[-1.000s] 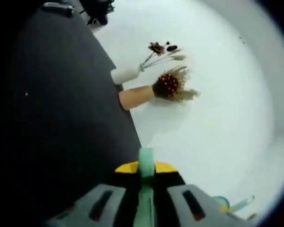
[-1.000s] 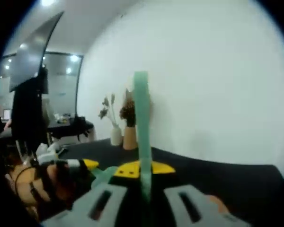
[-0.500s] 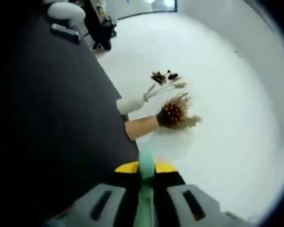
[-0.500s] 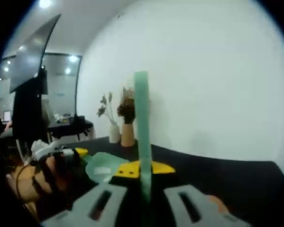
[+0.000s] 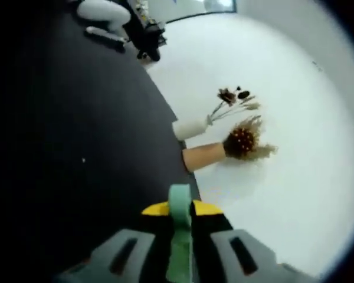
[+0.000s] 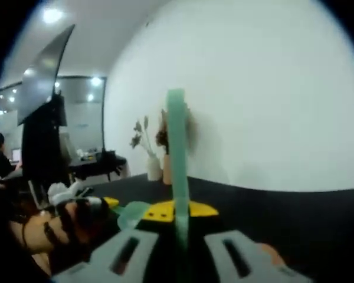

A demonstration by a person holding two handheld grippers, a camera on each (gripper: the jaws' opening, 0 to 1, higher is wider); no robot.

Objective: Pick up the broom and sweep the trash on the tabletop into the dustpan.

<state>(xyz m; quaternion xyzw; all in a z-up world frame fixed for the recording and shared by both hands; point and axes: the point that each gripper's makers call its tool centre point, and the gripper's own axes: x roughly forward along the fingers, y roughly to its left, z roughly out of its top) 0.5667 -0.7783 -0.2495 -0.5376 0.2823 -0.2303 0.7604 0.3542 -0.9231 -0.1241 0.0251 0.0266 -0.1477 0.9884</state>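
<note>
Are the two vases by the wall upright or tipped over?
Upright. In the right gripper view the white vase and the tan vase stand on the black tabletop, dried stems rising. The left gripper view is rolled sideways.

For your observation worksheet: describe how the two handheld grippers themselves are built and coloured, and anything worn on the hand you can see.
Each gripper, left gripper and right gripper, has grey jaws with dark slots, a yellow curved plate on a black body, and a mint-green strip between the jaws. In the right gripper view, a hand at lower left wears dark straps or cords; the details are blurred.
</note>
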